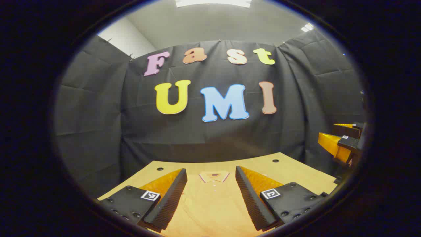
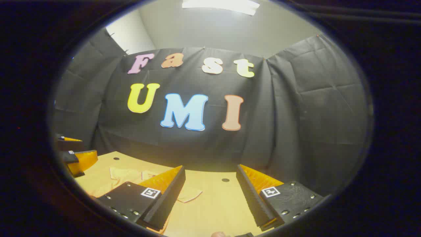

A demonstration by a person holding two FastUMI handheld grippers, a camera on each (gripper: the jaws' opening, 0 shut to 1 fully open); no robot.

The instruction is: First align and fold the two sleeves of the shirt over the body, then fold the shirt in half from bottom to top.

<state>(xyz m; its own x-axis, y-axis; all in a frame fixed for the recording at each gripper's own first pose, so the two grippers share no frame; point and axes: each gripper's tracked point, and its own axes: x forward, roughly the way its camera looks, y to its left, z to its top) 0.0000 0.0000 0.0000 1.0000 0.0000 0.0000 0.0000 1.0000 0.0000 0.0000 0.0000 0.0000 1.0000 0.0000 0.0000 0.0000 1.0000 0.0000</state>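
1. Shirt (image 1: 210,204) lies flat on the table (image 1: 296,171) at the bottom centre of the left gripper view, collar toward the wall, buttons up; laid out this way, it looks ready for the sleeve folds, which seem not yet begun.
2. Left gripper (image 1: 211,197) hovers over the shirt's chest, fingers spread wide and empty.
3. Right gripper (image 2: 210,200) is likewise spread and holds nothing; a sleeve (image 2: 189,195) lies at lower centre of the right gripper view, beside its left finger.
4. No containers are present.

Wooden table (image 1: 289,171), shirt (image 1: 210,204) flat on it
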